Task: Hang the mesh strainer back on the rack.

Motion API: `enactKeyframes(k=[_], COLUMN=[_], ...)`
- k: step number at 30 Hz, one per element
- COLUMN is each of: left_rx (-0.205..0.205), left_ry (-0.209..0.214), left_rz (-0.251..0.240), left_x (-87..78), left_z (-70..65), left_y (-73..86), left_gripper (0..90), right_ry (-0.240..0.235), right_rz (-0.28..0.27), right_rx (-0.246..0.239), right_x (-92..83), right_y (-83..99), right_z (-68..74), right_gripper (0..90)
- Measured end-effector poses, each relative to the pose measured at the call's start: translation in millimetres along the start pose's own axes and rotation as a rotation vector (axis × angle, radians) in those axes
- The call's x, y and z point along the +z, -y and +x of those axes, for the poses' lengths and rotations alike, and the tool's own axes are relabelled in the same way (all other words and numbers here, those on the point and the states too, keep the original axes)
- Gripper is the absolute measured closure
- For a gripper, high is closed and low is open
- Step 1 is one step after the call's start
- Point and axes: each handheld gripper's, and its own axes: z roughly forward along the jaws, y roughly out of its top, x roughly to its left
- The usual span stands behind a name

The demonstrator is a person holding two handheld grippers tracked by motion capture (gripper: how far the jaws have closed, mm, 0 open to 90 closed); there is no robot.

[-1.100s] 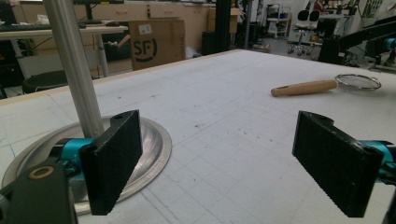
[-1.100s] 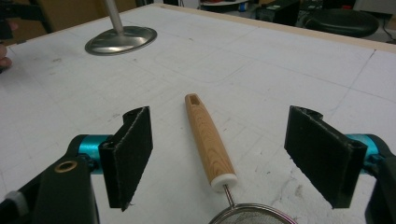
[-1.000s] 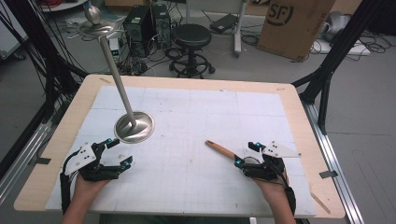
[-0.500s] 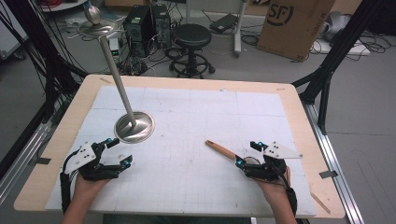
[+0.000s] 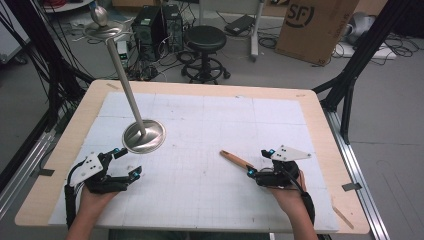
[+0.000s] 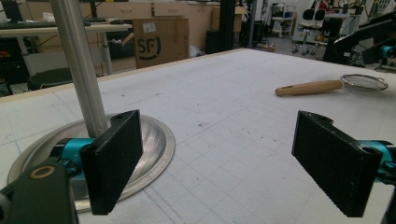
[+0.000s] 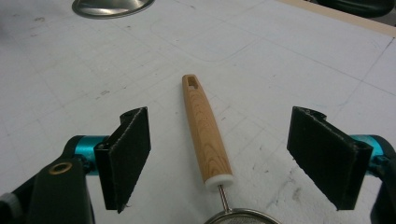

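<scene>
Right gripper point(image 7: 219, 158) sits low over the mat, jaws spread wide, with the strainer's wooden handle point(image 7: 205, 133) lying straight up the middle between them, untouched. This looks like the line-up before a grasp: the next move calls for easing forward and closing squarely on the handle, near its white collar, so it won't roll out. The handle is pale grained wood with a slot at the far tip; a thin wire runs from the collar to the mesh strainer bowl point(image 7: 240, 218). Over on the other side, the left gripper point(image 5: 125, 164) rests open beside the metal stand base point(image 5: 144, 136), holding nothing.
</scene>
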Motion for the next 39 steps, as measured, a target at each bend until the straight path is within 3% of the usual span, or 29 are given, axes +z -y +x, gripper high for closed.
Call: enactKeyframes(k=[6, 11, 29, 34, 39], left_rx=[-0.008, -0.007, 0.000, 0.000, 0.000], left_ry=[0.001, 0.002, 0.000, 0.000, 0.001], left_rz=[-0.001, -0.001, -0.002, 0.000, -0.001], left_x=[0.0, 0.0, 0.1, 0.0, 0.0], left_z=[1.0, 1.0, -0.1, 0.1, 0.1], left_y=[0.1, 0.1, 0.1, 0.0, 0.0], left_gripper=[17.0, 17.0, 17.0, 17.1, 17.2], right_ry=[0.011, 0.003, -0.026, -0.058, -0.073], right_rz=[0.092, 0.187, 0.339, 0.427, 0.471], right_rx=[-0.016, -0.073, -0.112, -0.136, -0.151], right_x=[8.5, 18.7, 34.8, 40.8, 45.7], right_y=[-6.0, -15.4, -18.0, -21.7, -24.6], right_z=[-1.3, -0.9, -6.0, -6.6, -6.0], right_gripper=[24.7, 28.2, 38.2, 46.4, 49.3])
